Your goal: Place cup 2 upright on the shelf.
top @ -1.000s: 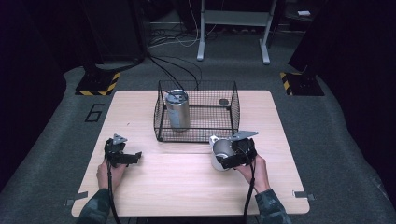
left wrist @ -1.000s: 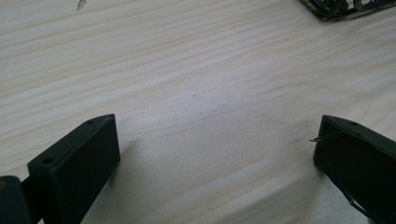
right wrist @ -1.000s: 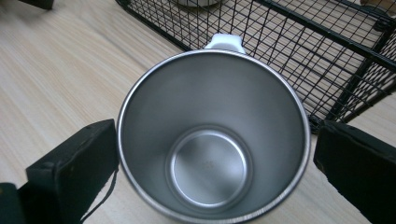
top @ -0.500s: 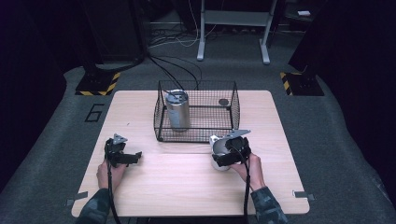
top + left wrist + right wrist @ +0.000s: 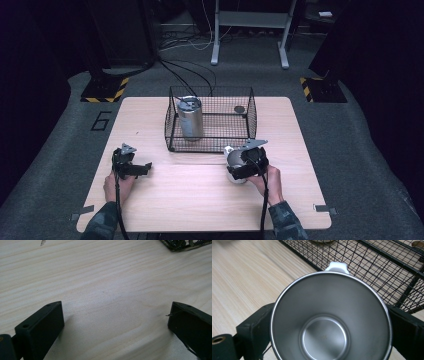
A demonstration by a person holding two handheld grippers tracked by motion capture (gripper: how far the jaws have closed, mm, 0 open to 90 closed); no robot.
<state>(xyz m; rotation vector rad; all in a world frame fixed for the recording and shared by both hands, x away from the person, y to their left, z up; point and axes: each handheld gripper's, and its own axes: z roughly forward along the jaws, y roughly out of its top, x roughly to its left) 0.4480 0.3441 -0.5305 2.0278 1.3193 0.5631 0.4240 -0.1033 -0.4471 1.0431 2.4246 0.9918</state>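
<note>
In the high view, the right gripper (image 5: 243, 167) sat at about five o'clock from the wire basket (image 5: 210, 145), just outside its near wall, with a steel cup (image 5: 235, 160) between its jaws. A tall metal tumbler (image 5: 190, 118) stood upright inside the basket's left half, and a small dark disc (image 5: 239, 109) lay at the basket's far right corner. The left gripper (image 5: 131, 167) rested low over the table (image 5: 200, 205) at roughly eight o'clock from the basket, well apart from everything.

In the left gripper view, the jaws stood wide apart over bare wood, holding nothing; a basket corner (image 5: 180, 245) showed at one o'clock.

In the right gripper view, the jaws were clamped on either side of the cup (image 5: 329, 320), its mouth facing the camera, its white handle (image 5: 336, 266) at twelve o'clock toward the basket mesh (image 5: 372, 265).

Judging from this, the cup was grasped but not yet in the basket; lifting it over the wall and setting it down beside the tumbler remained.
</note>
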